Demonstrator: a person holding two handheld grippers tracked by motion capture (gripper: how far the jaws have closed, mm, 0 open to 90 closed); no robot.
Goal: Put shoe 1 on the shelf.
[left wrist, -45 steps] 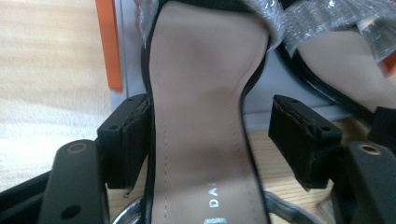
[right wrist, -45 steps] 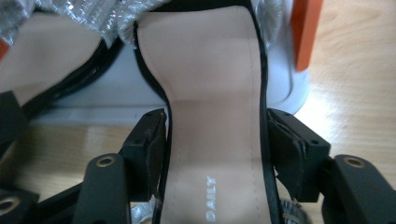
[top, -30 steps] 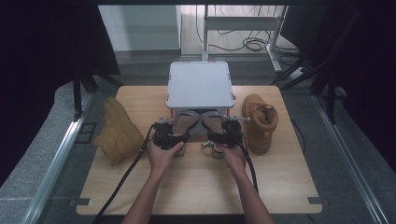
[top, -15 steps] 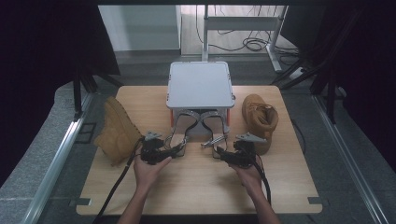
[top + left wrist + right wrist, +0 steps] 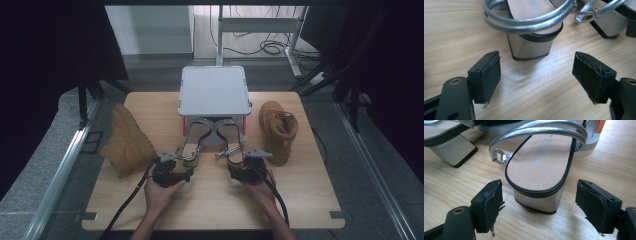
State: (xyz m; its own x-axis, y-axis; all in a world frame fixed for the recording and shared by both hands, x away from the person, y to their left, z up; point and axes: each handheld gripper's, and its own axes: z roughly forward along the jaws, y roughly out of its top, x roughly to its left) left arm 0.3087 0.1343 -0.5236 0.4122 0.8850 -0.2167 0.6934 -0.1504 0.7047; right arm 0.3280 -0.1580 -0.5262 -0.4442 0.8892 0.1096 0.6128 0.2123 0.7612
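Two silver strappy sandals with block heels lie side by side, toes under a grey case point(image 5: 215, 90). The left sandal point(image 5: 192, 140) has its heel point(image 5: 531, 42) just ahead of my left gripper point(image 5: 539, 72), which is open and holds nothing. The right sandal point(image 5: 231, 141) points its heel point(image 5: 537, 180) at my right gripper point(image 5: 541, 203), also open, with the heel reaching into the gap between the jaws but touching neither. In the high view the left gripper point(image 5: 172, 167) and the right gripper point(image 5: 245, 165) sit low on the wooden table point(image 5: 210, 200), each in a hand.
A tan boot point(image 5: 127, 142) lies on its side at the table's left. A second tan boot point(image 5: 277, 130) stands upright at the right, close to my right gripper. Cables trail from both grippers toward the front edge. Metal rails flank the table.
Both grippers have drawn back from the sandals toward the table's front edge; half a second ago they were spread wider apart. The boots and the case have not moved.
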